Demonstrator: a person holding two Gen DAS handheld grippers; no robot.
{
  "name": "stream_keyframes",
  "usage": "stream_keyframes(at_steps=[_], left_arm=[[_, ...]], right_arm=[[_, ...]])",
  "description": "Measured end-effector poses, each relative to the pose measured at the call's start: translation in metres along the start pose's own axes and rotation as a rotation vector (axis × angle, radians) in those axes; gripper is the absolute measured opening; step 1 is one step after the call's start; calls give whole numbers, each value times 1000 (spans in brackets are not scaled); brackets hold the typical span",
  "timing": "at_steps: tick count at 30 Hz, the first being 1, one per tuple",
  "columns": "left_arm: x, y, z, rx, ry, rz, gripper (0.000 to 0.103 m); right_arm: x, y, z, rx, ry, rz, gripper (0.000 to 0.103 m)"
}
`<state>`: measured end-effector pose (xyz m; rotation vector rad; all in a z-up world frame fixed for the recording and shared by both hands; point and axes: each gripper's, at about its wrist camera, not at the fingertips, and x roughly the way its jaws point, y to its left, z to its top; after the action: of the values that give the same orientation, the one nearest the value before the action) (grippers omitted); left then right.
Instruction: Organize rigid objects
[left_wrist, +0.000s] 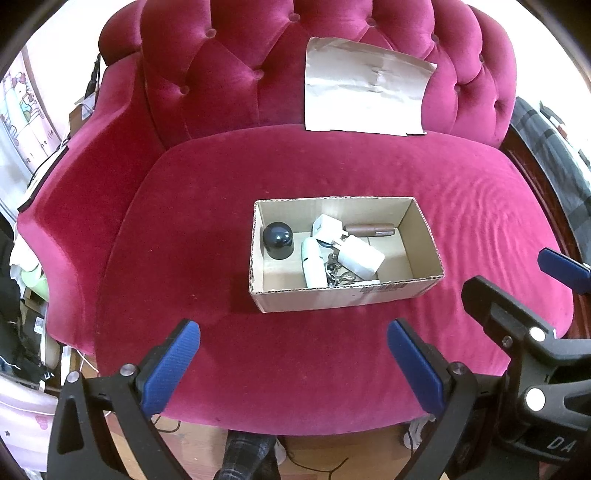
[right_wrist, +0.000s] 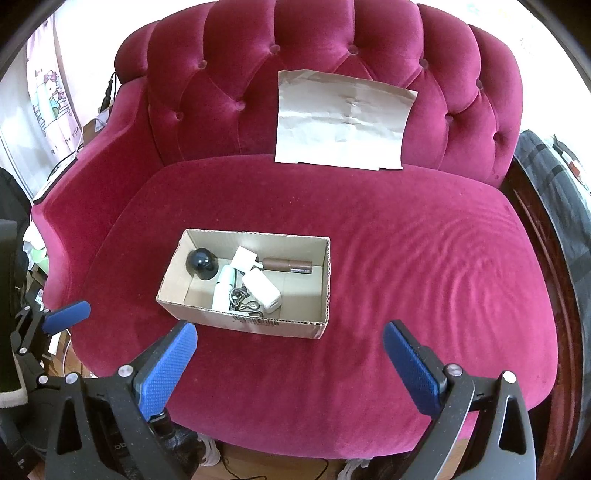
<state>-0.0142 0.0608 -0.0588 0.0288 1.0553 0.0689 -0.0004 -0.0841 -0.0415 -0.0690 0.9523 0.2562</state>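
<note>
An open cardboard box (left_wrist: 428, 236) (right_wrist: 173, 277) sits on the seat of a crimson velvet armchair (left_wrist: 258, 350) (right_wrist: 406, 258). Inside lie a black domed cap (left_wrist: 277, 240) (right_wrist: 201, 263), two white chargers (left_wrist: 360, 256) (right_wrist: 263, 291), a white tube (left_wrist: 313, 267) (right_wrist: 222, 290), a brown cylinder (left_wrist: 369, 230) (right_wrist: 288, 265) and a metal chain (left_wrist: 338, 275) (right_wrist: 243, 301). My left gripper (left_wrist: 293, 350) hovers open near the seat's front edge, short of the box. My right gripper (right_wrist: 290, 350) is also open, in front of the box's right half. Both hold nothing.
A creased paper envelope (left_wrist: 364, 92) (right_wrist: 343, 122) leans against the tufted backrest. The right gripper's body (left_wrist: 517, 332) shows at the left view's right edge; the left gripper's finger (right_wrist: 66, 315) at the right view's left. Clutter and cables lie on the floor to the left.
</note>
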Motion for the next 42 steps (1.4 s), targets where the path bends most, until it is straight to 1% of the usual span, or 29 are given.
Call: stream_keyframes(at_steps=[42], left_arm=[[-4,0,4,7,-7,-3,103]], right_arm=[[-3,6,3,29,-15,-16,103]])
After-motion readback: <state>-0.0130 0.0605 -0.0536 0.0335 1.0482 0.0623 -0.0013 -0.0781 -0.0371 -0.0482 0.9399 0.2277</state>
